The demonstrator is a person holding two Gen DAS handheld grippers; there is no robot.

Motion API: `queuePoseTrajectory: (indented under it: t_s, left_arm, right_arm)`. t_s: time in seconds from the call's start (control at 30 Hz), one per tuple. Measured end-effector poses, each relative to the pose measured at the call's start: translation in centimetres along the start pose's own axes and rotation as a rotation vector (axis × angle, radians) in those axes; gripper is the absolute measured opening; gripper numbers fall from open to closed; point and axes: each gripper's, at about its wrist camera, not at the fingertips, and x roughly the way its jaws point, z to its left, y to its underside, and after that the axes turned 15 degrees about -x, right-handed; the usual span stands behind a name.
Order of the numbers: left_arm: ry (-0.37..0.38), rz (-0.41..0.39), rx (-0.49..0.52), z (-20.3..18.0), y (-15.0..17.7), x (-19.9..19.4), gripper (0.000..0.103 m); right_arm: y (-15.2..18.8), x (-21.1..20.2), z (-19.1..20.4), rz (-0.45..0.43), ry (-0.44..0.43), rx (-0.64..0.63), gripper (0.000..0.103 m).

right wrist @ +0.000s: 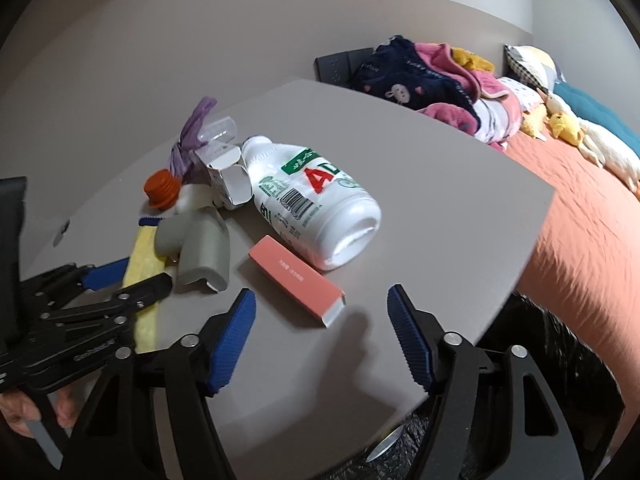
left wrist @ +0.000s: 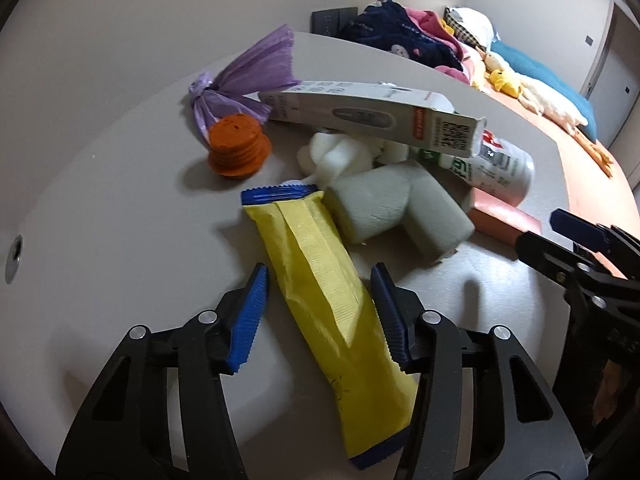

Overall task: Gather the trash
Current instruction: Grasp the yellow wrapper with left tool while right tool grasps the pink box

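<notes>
A yellow wrapper [left wrist: 320, 280] with blue ends lies flat on the grey table [left wrist: 100, 200]. My left gripper [left wrist: 320, 270] straddles it, open; the right pad [left wrist: 388, 320] is at the wrapper's edge and the left pad [left wrist: 248, 312] stands a little off it. That gripper [right wrist: 120, 276] also shows at the left of the right wrist view, over the wrapper [right wrist: 140, 252]. My right gripper [right wrist: 320, 292] is open, low over the table, with the near end of a pink box [right wrist: 296, 276] just ahead of its tips. Its fingers [left wrist: 576, 236] enter the left wrist view from the right.
Piled behind: a white bottle [right wrist: 316, 208] on its side, grey foam pieces [left wrist: 392, 208], white foam [left wrist: 336, 156], an orange cap stack [left wrist: 238, 146], a purple tied bag [left wrist: 248, 76], a long grey carton [left wrist: 372, 114]. A black bag [right wrist: 540, 340] sits below the table's right edge; the bed [right wrist: 580, 240] lies beyond.
</notes>
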Motion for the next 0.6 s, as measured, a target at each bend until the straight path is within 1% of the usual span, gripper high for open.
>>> queuePoseTrajectory:
  t_s: [0.07, 0.13, 0.17, 0.2, 0.23, 0.27, 0.33, 0.6]
  left_arm:
    - [-0.011, -0.014, 0.004, 0.3, 0.0, 0.0, 0.048]
    - [-0.015, -0.024, 0.008, 0.5, -0.1, 0.0, 0.042]
    - [-0.011, -0.028, 0.004, 0.7, -0.1, 0.0, 0.038]
    - [-0.01, -0.031, 0.0, 0.9, -0.2, 0.0, 0.033]
    - [-0.005, -0.033, -0.007, 1.1, -0.3, -0.1, 0.031]
    - [0.004, -0.035, -0.019, 1.4, -0.3, -0.1, 0.03]
    - [0.018, -0.039, -0.038, 1.8, -0.3, -0.3, 0.03]
    - [0.049, -0.051, -0.059, 2.6, 0.1, -1.5, 0.03]
  right_arm:
    - [-0.2, 0.7, 0.3, 0.01, 0.002, -0.02, 0.064]
    - [-0.3, 1.3, 0.6, 0.019, 0.001, -0.036, 0.056]
    - [-0.3, 1.6, 0.7, 0.023, 0.003, -0.044, 0.053]
    - [-0.3, 1.6, 0.9, 0.018, 0.016, -0.056, 0.046]
    - [-0.3, 1.7, 1.0, 0.017, 0.022, -0.066, 0.041]
    - [-0.4, 1.7, 1.1, 0.015, 0.016, -0.066, 0.034]
    - [-0.3, 1.7, 0.9, 0.008, -0.02, -0.045, 0.024]
    - [0.4, 0.6, 0.5, -0.027, -0.102, 0.053, 0.023]
